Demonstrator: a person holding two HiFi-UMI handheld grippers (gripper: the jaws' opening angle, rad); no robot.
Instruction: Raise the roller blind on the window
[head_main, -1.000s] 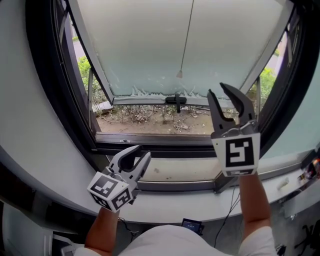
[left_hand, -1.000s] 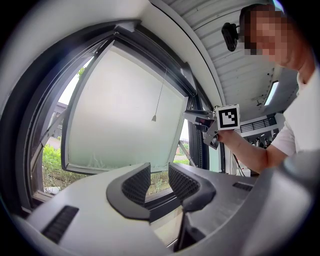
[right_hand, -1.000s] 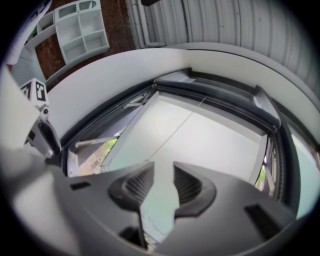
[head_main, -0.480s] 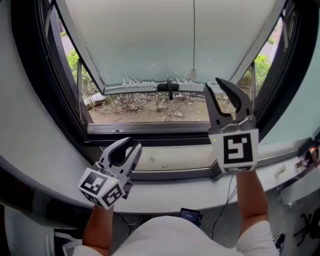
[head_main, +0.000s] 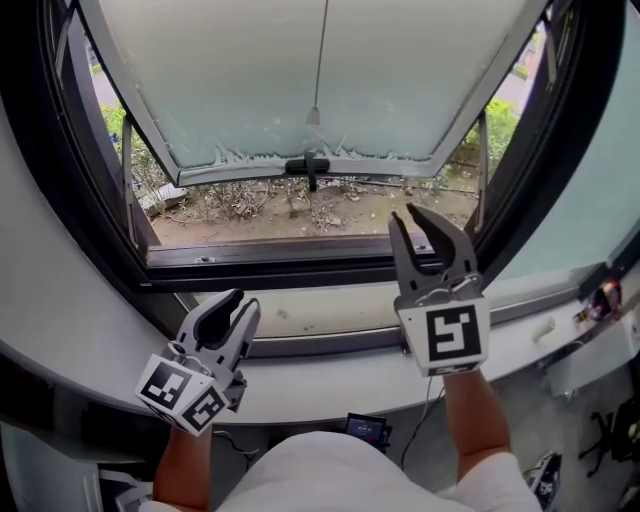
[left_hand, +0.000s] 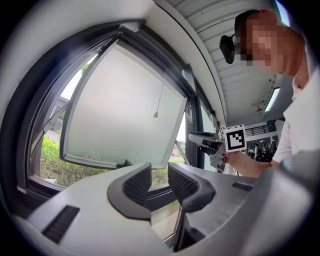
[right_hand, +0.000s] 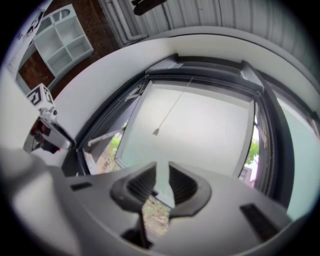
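On right gripper (head_main: 403, 214): half open, just been closing, nothing between. On left gripper (head_main: 243, 300): narrow gap, empty, low by sill (head_main: 330, 310). Down over most of window (head_main: 300, 262): roller blind (head_main: 230, 80). Hanging vertical at its middle: pull cord (head_main: 322, 50), small weight (head_main: 313, 116) at end (likely grab point). From right jaws: up, ahead, slightly leftward; nearer than from left.

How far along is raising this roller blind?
Apparently done: no blind fabric covers the frosted pane, only its pull cord hangs free. In hand: nothing; the left gripper is open and empty, the right gripper has just been closing its jaws on nothing. Left: probably nothing.
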